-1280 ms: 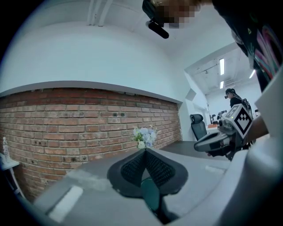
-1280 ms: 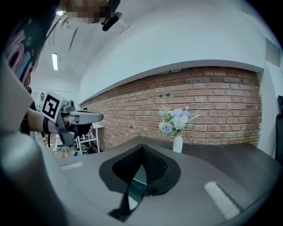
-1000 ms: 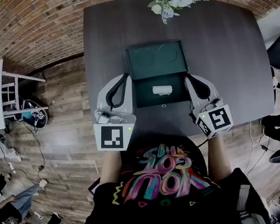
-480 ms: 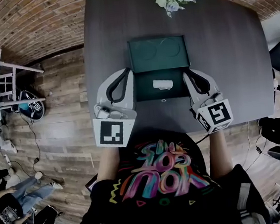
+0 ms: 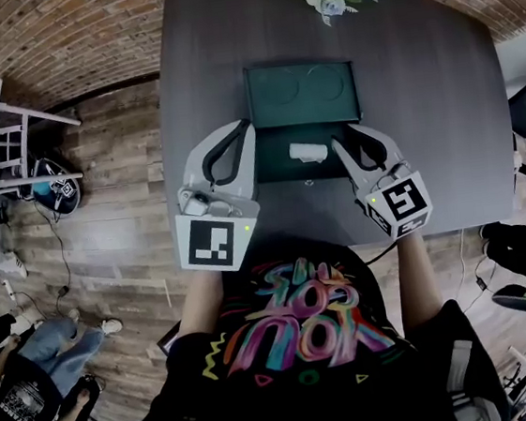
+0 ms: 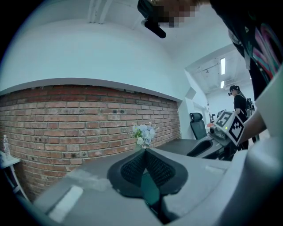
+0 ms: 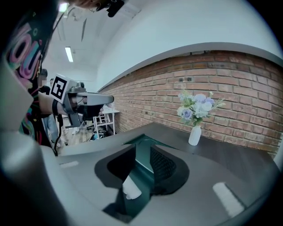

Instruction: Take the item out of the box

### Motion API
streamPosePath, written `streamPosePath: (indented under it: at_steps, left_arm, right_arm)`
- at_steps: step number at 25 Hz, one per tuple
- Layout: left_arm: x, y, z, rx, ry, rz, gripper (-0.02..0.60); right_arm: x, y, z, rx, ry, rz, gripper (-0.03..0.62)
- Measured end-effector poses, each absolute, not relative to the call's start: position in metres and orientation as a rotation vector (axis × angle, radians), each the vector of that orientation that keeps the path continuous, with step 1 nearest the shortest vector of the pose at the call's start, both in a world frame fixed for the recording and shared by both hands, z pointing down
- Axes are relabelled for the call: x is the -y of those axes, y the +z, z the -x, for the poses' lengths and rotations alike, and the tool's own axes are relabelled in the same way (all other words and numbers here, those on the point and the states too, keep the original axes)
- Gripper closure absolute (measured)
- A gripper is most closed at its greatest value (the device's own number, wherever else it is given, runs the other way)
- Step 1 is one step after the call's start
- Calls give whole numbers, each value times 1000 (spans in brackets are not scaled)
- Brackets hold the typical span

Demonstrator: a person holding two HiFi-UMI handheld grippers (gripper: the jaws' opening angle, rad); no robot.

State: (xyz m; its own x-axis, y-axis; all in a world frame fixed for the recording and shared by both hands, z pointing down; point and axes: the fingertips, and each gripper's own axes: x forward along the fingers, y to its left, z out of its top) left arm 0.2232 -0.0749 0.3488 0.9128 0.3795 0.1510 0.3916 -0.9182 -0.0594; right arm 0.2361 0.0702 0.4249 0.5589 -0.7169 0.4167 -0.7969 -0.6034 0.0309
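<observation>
While we are looking down in the head view, the open green box (image 5: 303, 96) is sitting midway along the worktop's (image 5: 427, 73) near edge with its lid standing up. The small white item (image 5: 306, 152) is lying inside it. The left gripper (image 5: 240, 128) is resting at the box's left wall, and the right gripper (image 5: 344, 137) is pointing in over its right wall toward the item.

In the left gripper view, the jaws are meeting tip to tip with green showing behind them. Whether they are nipping the wall we cannot tell.

In the right gripper view, the jaws have just been opening and are standing apart, with the item lying untouched below and between them. We are judging it light, rounded and likely to roll, so we are favouring a gentle pinch across its short middle.
</observation>
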Motion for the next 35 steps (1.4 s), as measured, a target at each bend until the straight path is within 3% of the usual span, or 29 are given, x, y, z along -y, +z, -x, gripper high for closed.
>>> streamPosePath:
  at_steps: [11, 35]
  left_arm:
    - [79, 354, -224, 600, -206, 2989, 581]
    - [78, 363, -227, 625, -230, 2994, 581]
  right_arm:
    - [-51, 462, -230, 1390, 642, -2357, 444]
    - [-34, 567, -203, 1542, 917, -1775, 404]
